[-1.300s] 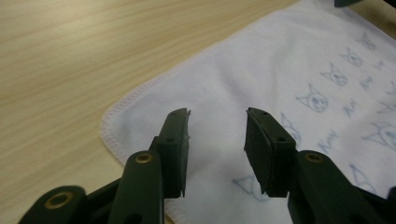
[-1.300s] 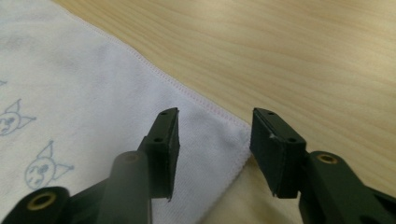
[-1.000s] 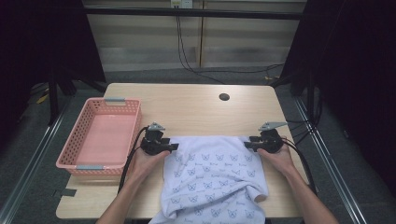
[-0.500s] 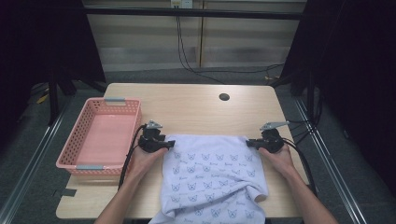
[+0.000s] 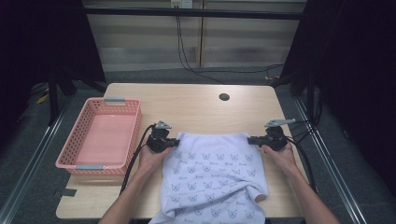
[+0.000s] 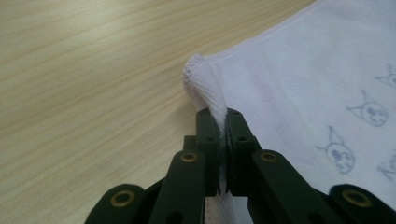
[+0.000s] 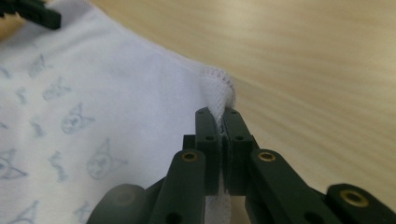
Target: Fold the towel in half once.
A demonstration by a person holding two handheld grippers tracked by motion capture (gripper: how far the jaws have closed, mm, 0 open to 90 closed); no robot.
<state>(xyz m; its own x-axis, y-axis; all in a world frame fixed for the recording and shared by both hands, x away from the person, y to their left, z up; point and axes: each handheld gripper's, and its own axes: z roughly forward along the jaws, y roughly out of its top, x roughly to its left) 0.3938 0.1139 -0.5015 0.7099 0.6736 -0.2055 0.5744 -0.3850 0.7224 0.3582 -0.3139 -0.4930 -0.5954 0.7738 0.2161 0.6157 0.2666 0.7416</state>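
Observation:
A white cloth (image 5: 215,172) printed with small blue cat faces lies spread on the wooden table (image 5: 196,107), its near end hanging over the front edge. My left gripper (image 5: 176,142) is at the cloth's far left corner. In the left gripper view its jaws (image 6: 223,114) have just closed and now pinch the hemmed corner of the cloth (image 6: 299,79). My right gripper (image 5: 252,139) is at the far right corner. The right gripper view shows it (image 7: 221,114) shut on that corner of the cloth (image 7: 116,93).
A pink plastic basket (image 5: 135,126) stands empty at the table's left side, close to the left gripper. A small round hole (image 5: 224,97) sits in the tabletop near the far edge. Cables trail from both grippers toward the person.
Both grippers edged inward onto the cloth's far corners and closed on them. The cloth's far edge now sits straighter between the two grippers.

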